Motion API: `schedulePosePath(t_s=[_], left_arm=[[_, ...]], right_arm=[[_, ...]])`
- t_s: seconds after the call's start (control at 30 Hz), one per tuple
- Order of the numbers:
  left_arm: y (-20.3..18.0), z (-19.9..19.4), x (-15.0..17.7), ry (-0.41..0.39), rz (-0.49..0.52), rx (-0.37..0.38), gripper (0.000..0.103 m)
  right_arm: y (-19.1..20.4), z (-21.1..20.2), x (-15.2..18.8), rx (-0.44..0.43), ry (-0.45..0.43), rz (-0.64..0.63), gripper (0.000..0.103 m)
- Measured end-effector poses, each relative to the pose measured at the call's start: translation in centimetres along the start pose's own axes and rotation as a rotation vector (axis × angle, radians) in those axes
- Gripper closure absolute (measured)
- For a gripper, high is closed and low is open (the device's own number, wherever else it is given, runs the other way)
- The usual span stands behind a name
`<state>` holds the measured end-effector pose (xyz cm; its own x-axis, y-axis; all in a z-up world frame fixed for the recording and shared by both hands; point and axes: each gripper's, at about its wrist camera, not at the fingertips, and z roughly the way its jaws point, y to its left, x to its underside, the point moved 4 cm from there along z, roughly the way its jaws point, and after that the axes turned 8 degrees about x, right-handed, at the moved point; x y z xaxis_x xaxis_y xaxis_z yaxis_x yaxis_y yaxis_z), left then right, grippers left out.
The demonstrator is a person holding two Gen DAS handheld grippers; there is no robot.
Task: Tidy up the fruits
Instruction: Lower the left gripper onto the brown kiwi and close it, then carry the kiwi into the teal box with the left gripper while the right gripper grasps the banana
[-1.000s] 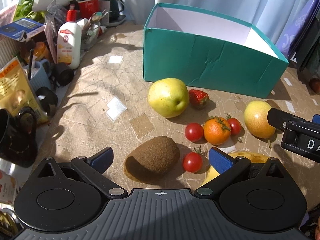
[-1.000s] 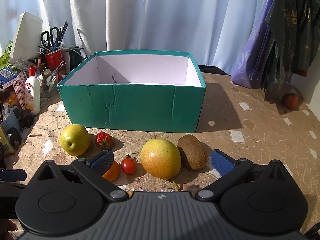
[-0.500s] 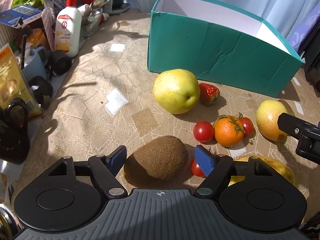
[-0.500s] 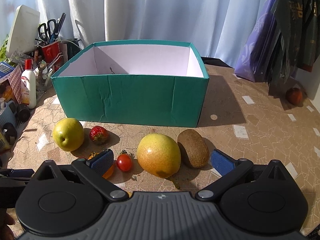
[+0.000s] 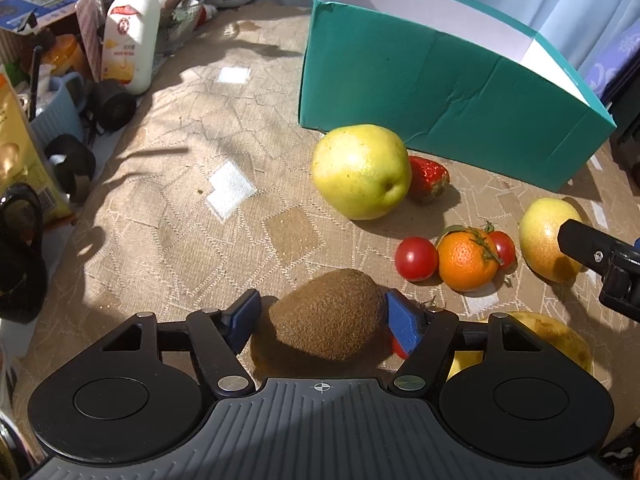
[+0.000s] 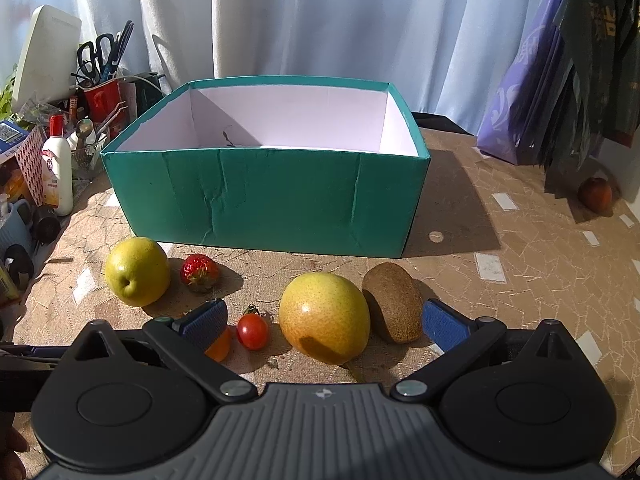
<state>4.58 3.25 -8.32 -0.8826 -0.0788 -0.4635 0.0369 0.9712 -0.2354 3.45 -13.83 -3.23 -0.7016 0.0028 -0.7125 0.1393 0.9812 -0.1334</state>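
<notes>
Sunlit surface (image 5: 168, 240): left gripper (image 5: 324, 316) jaws just closing round kiwi (image 5: 326, 314), left pad not touching; right gripper (image 6: 322, 322) jaws gaping wide.

Left gripper (image 5: 322, 316) pitched steeply downward, jaws just closing, blue pads (image 5: 402, 326) bracketing a kiwi (image 5: 326, 314); firm contact not confirmable. Right gripper (image 6: 320, 322) angled downward, jaws spread wide, gripping nothing.

Open tablecloth (image 5: 192, 216) lies left of the fruit; clutter (image 5: 120, 40) lines its left edge, and the teal box (image 6: 272, 196) walls off the far side.
</notes>
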Motion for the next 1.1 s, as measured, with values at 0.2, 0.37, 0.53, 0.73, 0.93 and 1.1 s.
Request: schedulePosePath(t_s=[0.2,0.37,0.53,0.73,0.93,1.1], left_arm=[[0.1,-0.1,0.0,-0.004,-0.018,0.001,0.032],[-0.2,-0.4,0.2,-0.012,0.005,-0.024,0.032],[-0.2,-1.8,0.1,-0.052,0.017,-0.040,0.032],[0.3,-3.3,-0.1,-0.084,-0.018,-0.022,0.032],[0.3,-3.9,-0.1,-0.093,-0.032,-0.005,0.032],[0.0,-4.4,0.2,-0.098,-0.029,0.003,0.032]], right_arm=[[-0.3,0.0,0.1,0.006,0.003,0.009,0.000],[-1.0,0.0,0.1,-0.004,0.001,0.018,0.000],[-2.1,-0.8,0.4,-0.087,-0.024,-0.021,0.000],[-1.8,-2.3,2.0,-0.254,-0.033,-0.173,0.009],[1.3,-2.3,4.2,-0.355,0.001,-0.420,0.028],[3.0,-0.5,5.4,-0.327,0.050,-0.551,0.043]])
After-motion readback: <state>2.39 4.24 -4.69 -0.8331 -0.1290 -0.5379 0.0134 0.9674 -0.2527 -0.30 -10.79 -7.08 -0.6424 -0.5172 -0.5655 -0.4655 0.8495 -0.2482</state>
